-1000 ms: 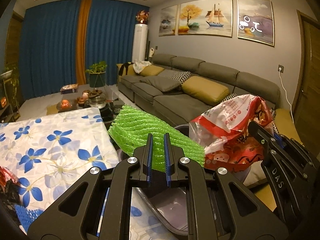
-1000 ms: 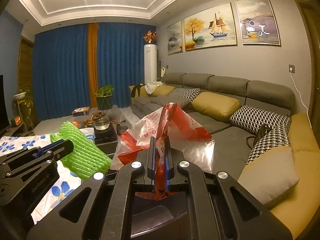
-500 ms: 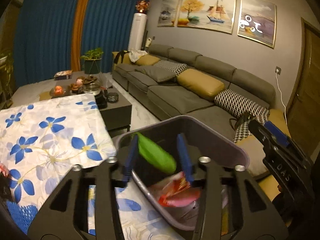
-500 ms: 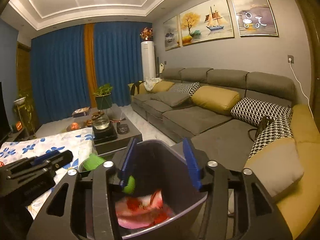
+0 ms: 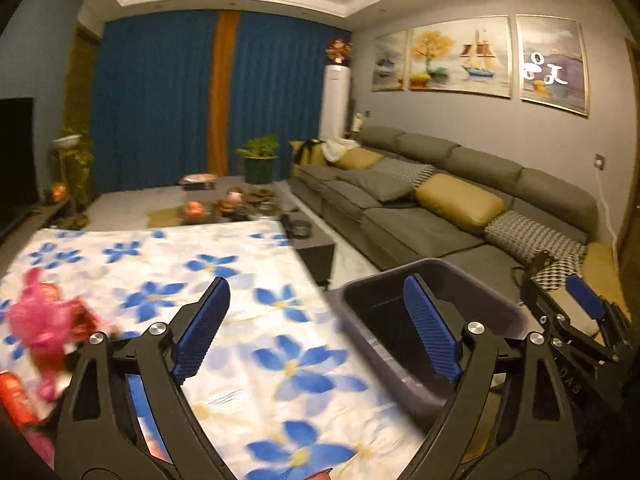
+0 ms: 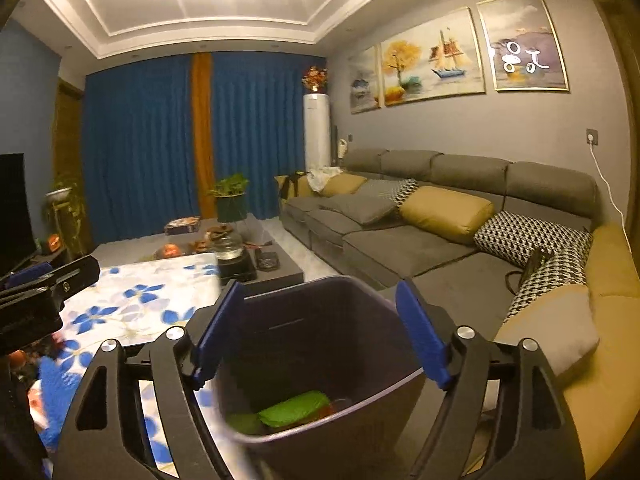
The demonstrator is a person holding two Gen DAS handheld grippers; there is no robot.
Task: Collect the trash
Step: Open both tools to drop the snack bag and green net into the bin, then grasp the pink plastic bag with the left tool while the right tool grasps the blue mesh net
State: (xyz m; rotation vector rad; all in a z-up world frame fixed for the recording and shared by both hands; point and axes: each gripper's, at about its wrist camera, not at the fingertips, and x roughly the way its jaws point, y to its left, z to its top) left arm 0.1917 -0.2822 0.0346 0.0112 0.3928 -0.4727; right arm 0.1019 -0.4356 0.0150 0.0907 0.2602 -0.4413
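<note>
The left tongs (image 5: 316, 330) stand spread wide with nothing between the blue ribbed pads (image 5: 202, 328), hanging above the table, whose white cloth with blue flowers (image 5: 208, 280) fills the space between and ahead of the two fingers. The dark grey bin (image 5: 432, 280) sits just to the right of these tongs, at the table's edge, its rim passing behind the right-hand pad. Well to the left of the left tongs, on the cloth, lies a crumpled pink and red wrapper (image 5: 40, 328), blurred, with another red piece (image 5: 14, 400) below it at the picture's edge; what that piece is cannot be told. The right tongs (image 6: 320, 332) are likewise spread apart and hold nothing; they hang directly over the open mouth of the bin (image 6: 360, 412), whose far wall rises between the two pads. Down inside the bin, below the tongs, lies the green foam net (image 6: 296, 408), with a bit of red showing just beside it. To the left of the right tongs the flowered cloth (image 6: 140, 292) shows again, and a blue piece of trash (image 6: 60, 384) rests on it near the lower left edge. Ahead and to the right of both tongs stretches the grey sofa (image 6: 400, 248) with its mustard cushions.
</note>
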